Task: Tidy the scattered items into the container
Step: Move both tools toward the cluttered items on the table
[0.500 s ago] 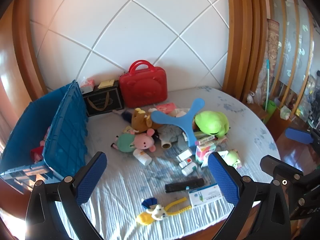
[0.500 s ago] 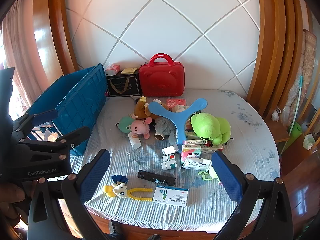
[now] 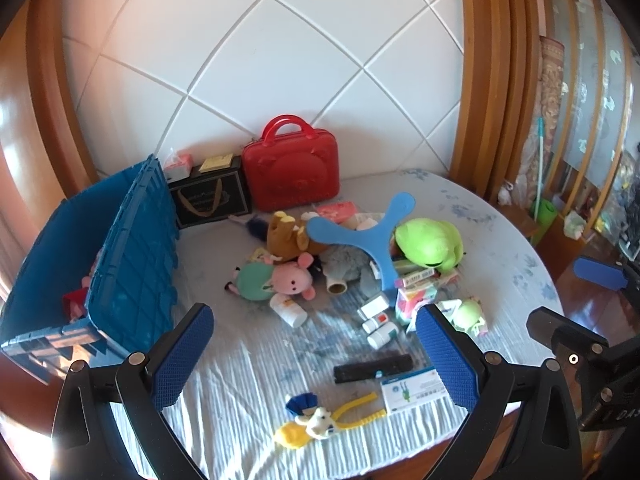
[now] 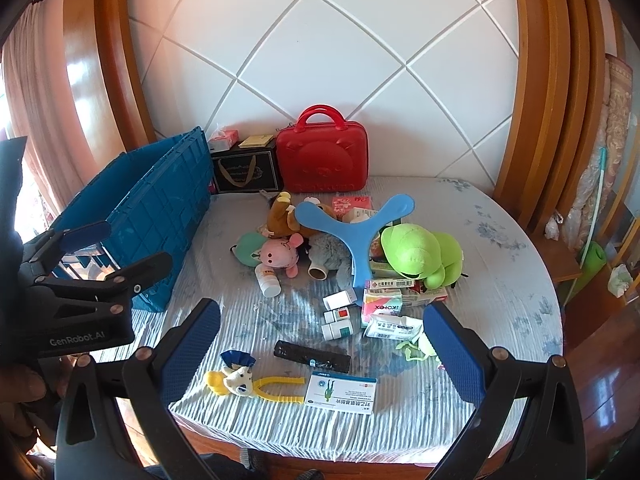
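A blue crate (image 3: 132,248) (image 4: 160,208) stands open at the table's left, with a few toys inside. Scattered items lie mid-table: a blue boomerang (image 3: 360,236) (image 4: 360,232), a green plush (image 3: 430,240) (image 4: 416,248), a pink pig plush (image 3: 290,278) (image 4: 280,256), a brown bear plush (image 3: 286,232), a black bar (image 3: 372,366) (image 4: 312,356), a medicine box (image 3: 414,390) (image 4: 340,394), a yellow toy tongs (image 3: 320,424) (image 4: 252,386) and small bottles (image 3: 380,324). My left gripper (image 3: 316,360) and right gripper (image 4: 320,356) are both open and empty above the table's near edge.
A red case (image 3: 292,174) (image 4: 322,160) and a black gift bag (image 3: 210,200) stand against the white wall at the back. The round table (image 3: 520,256) drops off at the front and right. A wooden floor and green bottle (image 4: 592,258) lie beyond.
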Demonstrator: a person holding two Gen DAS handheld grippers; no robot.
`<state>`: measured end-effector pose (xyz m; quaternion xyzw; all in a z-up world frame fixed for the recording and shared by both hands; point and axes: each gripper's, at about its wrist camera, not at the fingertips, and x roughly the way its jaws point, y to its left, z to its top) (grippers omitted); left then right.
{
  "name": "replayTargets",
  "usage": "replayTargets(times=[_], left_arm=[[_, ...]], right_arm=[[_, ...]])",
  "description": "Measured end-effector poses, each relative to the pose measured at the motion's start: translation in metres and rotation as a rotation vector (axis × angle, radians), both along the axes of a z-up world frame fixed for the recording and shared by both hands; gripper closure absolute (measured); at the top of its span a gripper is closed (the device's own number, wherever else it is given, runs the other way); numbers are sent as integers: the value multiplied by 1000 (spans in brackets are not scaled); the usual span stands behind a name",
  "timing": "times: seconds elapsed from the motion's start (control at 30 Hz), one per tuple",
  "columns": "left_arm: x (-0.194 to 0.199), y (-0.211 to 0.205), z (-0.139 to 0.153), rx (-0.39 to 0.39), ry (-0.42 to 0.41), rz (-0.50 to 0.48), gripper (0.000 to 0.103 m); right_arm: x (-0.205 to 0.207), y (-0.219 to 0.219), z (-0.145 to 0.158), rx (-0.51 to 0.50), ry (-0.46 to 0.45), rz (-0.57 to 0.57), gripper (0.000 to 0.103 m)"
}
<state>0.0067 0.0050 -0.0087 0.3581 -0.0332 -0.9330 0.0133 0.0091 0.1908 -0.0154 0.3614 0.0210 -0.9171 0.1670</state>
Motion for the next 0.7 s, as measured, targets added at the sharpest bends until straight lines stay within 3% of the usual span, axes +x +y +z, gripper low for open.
replayTargets(times=[0.13, 0.4, 0.7], left_arm=[[-6, -8, -9, -5, -3, -18, 0], [-35, -36, -40, 73, -57, -84, 1], [-65, -78, -84, 132, -135, -74, 1]], right_arm=[[-2, -6, -10, -2, -17, -8, 0], [-5, -22, -38, 40, -51, -46, 0], [-28, -38, -55, 87, -74, -109, 0]])
